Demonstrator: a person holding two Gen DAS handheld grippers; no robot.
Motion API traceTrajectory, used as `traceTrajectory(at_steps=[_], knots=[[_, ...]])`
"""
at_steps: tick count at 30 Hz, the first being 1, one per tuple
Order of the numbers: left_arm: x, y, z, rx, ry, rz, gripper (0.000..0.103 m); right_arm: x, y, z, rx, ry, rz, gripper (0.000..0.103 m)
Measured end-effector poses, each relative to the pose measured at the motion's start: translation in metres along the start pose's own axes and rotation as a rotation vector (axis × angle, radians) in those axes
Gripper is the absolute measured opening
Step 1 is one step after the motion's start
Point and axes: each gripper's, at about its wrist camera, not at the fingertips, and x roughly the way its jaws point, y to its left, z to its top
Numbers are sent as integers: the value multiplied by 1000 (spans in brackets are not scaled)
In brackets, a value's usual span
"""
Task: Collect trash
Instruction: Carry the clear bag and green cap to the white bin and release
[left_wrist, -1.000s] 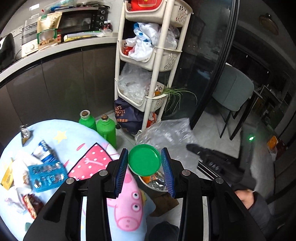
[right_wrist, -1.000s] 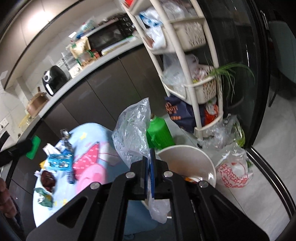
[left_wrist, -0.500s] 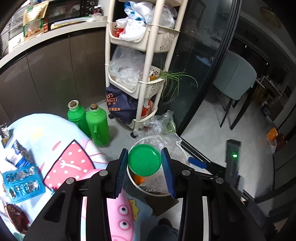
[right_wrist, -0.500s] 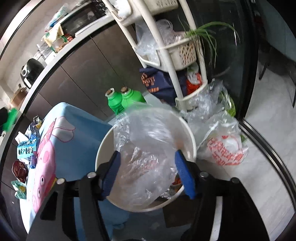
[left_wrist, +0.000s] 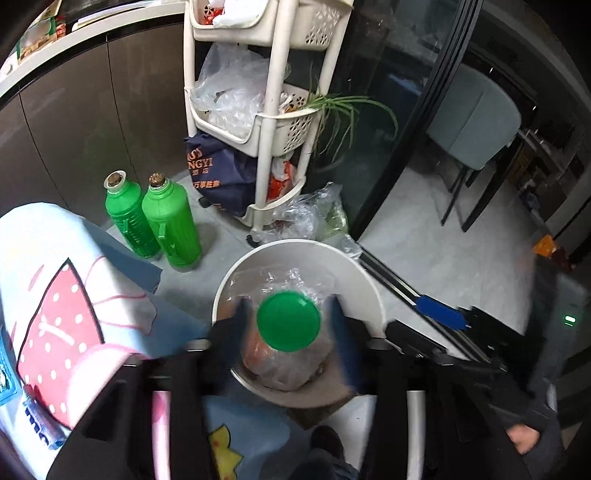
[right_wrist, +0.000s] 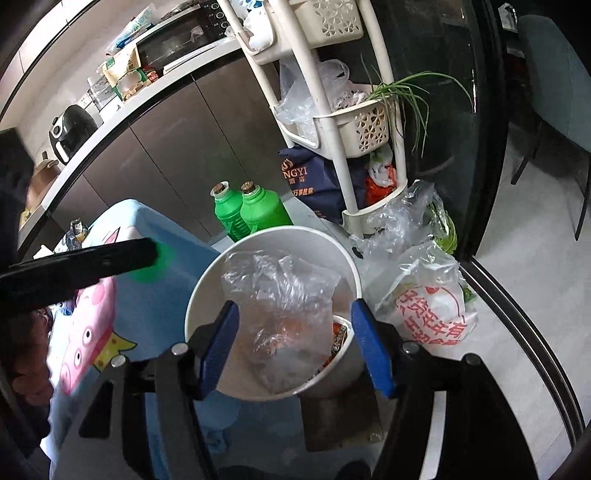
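Observation:
A round green lid (left_wrist: 288, 321) hangs between the blurred fingers of my left gripper (left_wrist: 291, 321), right over the white bin (left_wrist: 295, 245). The jaws are opening and a gap shows beside the lid on its right. In the right wrist view the same lid (right_wrist: 157, 266) shows at the tip of the left gripper's black finger (right_wrist: 92, 262). My right gripper (right_wrist: 295, 343) stands open above the bin's (right_wrist: 280, 232) near rim. A crumpled clear plastic bag (right_wrist: 280, 295) lies loose inside the bin on other rubbish, touching neither pad.
Two green bottles (left_wrist: 155, 225) stand on the floor behind the bin. A cream shelf cart (left_wrist: 269, 110) with bags is beyond them. The table with the cartoon pig cloth (left_wrist: 55, 295) is at left. Filled plastic bags (right_wrist: 432, 306) lie by the glass door's track.
My left gripper came down over the bin with the green lid and its jaws spread. My right gripper opened and the clear bag dropped from it into the bin.

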Motion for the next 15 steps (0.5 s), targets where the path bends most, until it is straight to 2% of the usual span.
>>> traceTrajectory(at_steps=[1,4,7,10,15], knots=[[1,1,-1,-8,-20,29,82,0,1,0,-5,3,2,64],[-4,9,-3,-44,-48,62,89,-1,6,-3,-39,14,2,64],[-14,20,-2,-89,-63,83,93,1,11,-5,-46,21,11,65],[-27,27,0,-112,-86,100,94,-1,19,-3,-53,14,29,74],[-73,32,0,-107,-159,151,95,-21,46,11,-104,-27,70,100]])
